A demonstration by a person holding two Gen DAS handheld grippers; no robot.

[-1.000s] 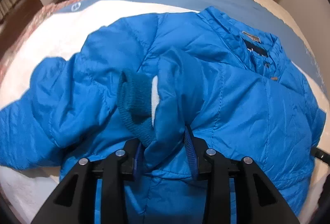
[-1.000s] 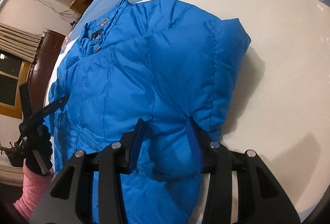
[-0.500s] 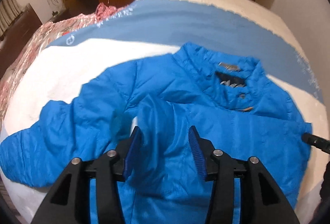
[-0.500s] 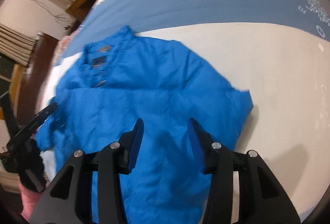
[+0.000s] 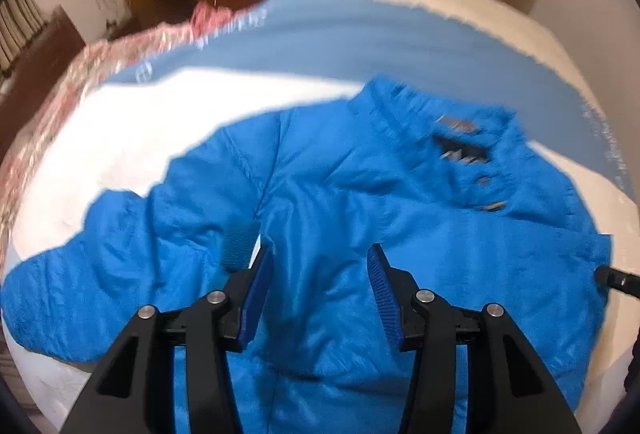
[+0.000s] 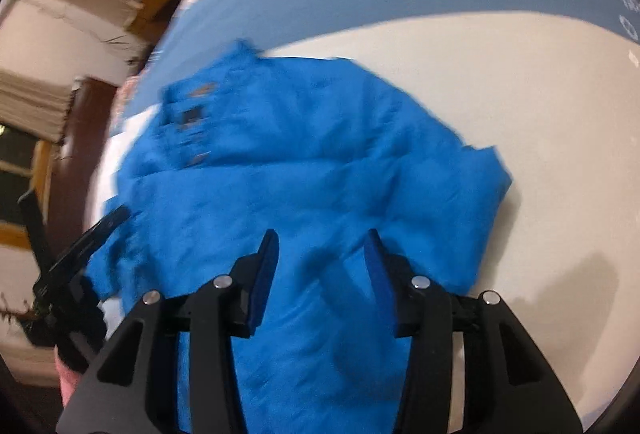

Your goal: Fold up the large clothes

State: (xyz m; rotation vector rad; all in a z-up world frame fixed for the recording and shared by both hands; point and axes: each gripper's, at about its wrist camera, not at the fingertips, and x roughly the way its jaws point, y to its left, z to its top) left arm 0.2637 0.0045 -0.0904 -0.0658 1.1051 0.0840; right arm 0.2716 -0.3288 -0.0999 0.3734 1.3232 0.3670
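- On the bed [image 5: 132, 138], spread across the white and blue cover: jacket [image 5: 360, 202], blue, puffy, front up, collar [image 5: 452, 122] toward the far end.
- Above its lower middle: left gripper [image 5: 316, 286], jaws wide, nothing between the pads, no clear contact with the cloth.
- Over the other half: right gripper [image 6: 320, 266], likewise spread wide and holding nothing, apparently hovering just above the fabric.
- Done, judging by the lay: one sleeve brought in over the chest, its dark knit cuff [image 5: 240, 246] just beside the left pad; that side's edge [image 6: 480, 194] reads as a fairly straight fold in the right view.
- Left to do: other sleeve [image 5: 80, 274] sprawled out to the side, well off the body; then the body itself to double over, hem toward collar.
- Roughly a third along, at a guess; no later fold visible.
- Frames blurred, so fine creases and fastenings hard to make out.
- Risk ahead: slippery, springy padding likely to puff back open unless pressed flat.
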